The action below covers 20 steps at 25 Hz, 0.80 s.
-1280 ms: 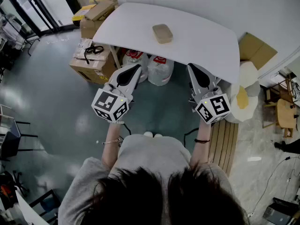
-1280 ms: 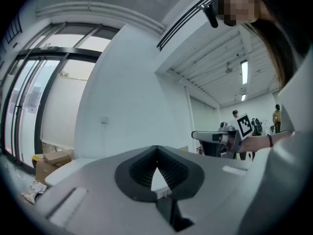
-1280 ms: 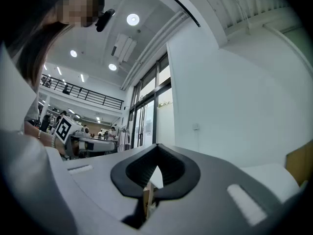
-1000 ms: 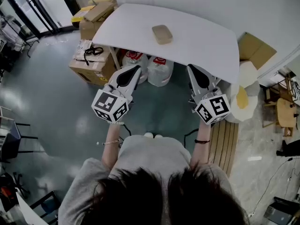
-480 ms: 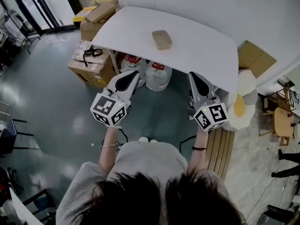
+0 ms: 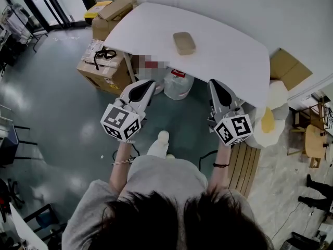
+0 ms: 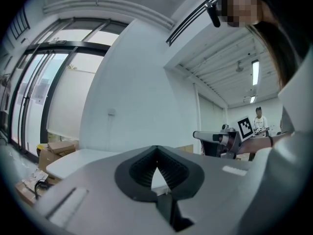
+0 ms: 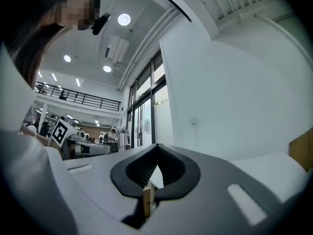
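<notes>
Bottles (image 6: pixel 179 85) under the tabletop's (image 6: pixel 234 53) near edge are showing only partly. The left gripper (image 6: pixel 149 84) and right gripper (image 6: pixel 214 83) are hovering short of that edge, jaws closed on nothing. The tan block (image 6: pixel 184 42) is lying toward the far edge, well apart.

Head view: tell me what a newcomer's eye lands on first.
The left gripper and right gripper, each with a marker cube, point at the white table, jaws together and empty. A lone tan block lies mid-table; cardboard boxes stand by its left end.
</notes>
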Available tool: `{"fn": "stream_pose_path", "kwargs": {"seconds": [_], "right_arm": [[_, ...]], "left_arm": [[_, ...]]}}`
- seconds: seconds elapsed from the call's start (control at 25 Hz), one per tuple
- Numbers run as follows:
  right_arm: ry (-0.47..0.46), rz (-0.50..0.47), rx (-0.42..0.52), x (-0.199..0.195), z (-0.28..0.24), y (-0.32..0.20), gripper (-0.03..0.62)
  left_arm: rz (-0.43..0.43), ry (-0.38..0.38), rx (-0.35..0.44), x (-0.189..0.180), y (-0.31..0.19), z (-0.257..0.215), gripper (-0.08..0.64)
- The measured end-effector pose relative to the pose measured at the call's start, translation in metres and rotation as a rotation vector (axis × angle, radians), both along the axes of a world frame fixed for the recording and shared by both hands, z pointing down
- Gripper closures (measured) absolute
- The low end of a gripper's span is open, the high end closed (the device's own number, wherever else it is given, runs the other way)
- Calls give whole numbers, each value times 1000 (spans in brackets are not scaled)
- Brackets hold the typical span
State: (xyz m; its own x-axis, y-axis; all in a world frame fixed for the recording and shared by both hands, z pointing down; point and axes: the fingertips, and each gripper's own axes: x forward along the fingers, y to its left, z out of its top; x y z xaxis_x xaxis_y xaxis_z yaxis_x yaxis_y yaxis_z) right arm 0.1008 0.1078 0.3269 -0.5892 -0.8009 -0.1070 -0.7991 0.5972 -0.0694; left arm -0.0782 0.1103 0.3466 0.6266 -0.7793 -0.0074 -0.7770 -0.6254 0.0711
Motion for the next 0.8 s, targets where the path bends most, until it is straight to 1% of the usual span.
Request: {"fn": "stream_pose_path", "kwargs": {"seconds": [0.48, 0.8], "right_arm": [[-3, 39, -21, -6, 16, -79, 578], [-18, 60, -40, -9, 21, -121, 580]], "left_arm": [[29, 19, -19, -5, -79, 11, 569], [57, 25, -41, -4, -121, 19, 569]]}}
